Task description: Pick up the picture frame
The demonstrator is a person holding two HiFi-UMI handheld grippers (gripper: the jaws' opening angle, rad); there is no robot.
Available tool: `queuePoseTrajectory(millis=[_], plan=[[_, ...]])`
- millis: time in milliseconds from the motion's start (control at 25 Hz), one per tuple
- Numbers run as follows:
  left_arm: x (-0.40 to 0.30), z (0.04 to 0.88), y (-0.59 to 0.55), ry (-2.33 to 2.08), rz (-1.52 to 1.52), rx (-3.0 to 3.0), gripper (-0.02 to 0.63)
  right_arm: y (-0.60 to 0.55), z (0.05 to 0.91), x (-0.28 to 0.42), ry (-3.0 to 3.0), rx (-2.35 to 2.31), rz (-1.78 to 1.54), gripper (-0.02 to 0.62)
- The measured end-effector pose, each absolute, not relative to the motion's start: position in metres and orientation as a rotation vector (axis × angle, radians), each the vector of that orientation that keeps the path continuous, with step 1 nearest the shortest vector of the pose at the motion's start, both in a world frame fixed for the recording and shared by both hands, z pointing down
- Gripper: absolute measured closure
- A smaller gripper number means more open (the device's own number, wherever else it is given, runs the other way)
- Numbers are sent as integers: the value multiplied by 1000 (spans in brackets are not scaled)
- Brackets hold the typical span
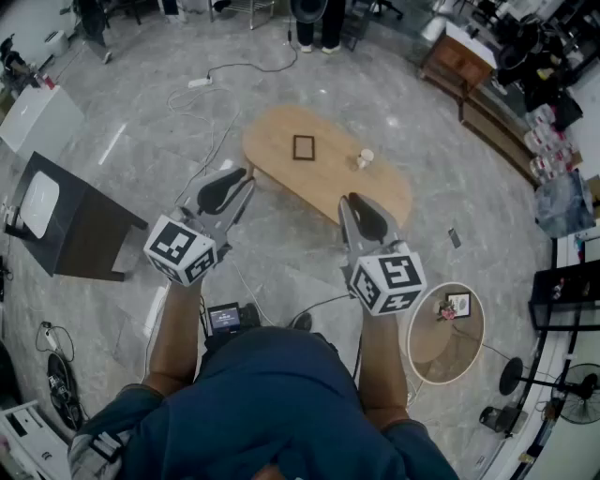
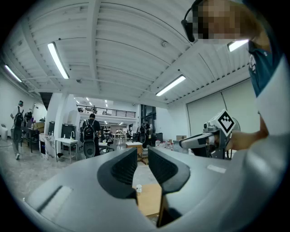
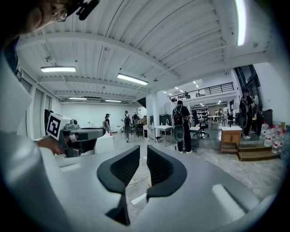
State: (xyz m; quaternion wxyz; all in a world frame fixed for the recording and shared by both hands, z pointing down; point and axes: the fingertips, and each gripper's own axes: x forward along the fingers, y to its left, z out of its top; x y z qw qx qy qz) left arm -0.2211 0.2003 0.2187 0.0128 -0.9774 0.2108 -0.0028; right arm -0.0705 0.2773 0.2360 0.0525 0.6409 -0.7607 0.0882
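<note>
A small dark picture frame (image 1: pixel 303 147) lies flat on the oval wooden table (image 1: pixel 281 131), well ahead of both grippers; a small pale cup (image 1: pixel 365 158) stands to its right. My left gripper (image 1: pixel 240 177) is held in the air short of the table's near left edge, jaws shut and empty. To the right, my right gripper (image 1: pixel 348 202) hovers over the table's near edge, also shut and empty. In the left gripper view the left gripper (image 2: pixel 142 156) points level, with the table (image 2: pixel 147 201) and cup (image 2: pixel 139 187) low between its jaws. The right gripper (image 3: pixel 143 154) faces the open room.
A black side table (image 1: pixel 80 225) stands at the left. A small round table (image 1: pixel 446 333) with small items is at the lower right. Cables (image 1: pixel 206 103) trail on the floor beyond the oval table. A wooden cabinet (image 1: pixel 459 61) and a standing person (image 1: pixel 314 23) are at the far end.
</note>
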Motion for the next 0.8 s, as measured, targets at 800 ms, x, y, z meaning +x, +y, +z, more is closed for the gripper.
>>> queuePoseTrajectory(millis=[800], plan=[[-263, 225, 168, 563, 27, -3090, 531, 257, 233, -115, -2243, 2034, 262, 537]])
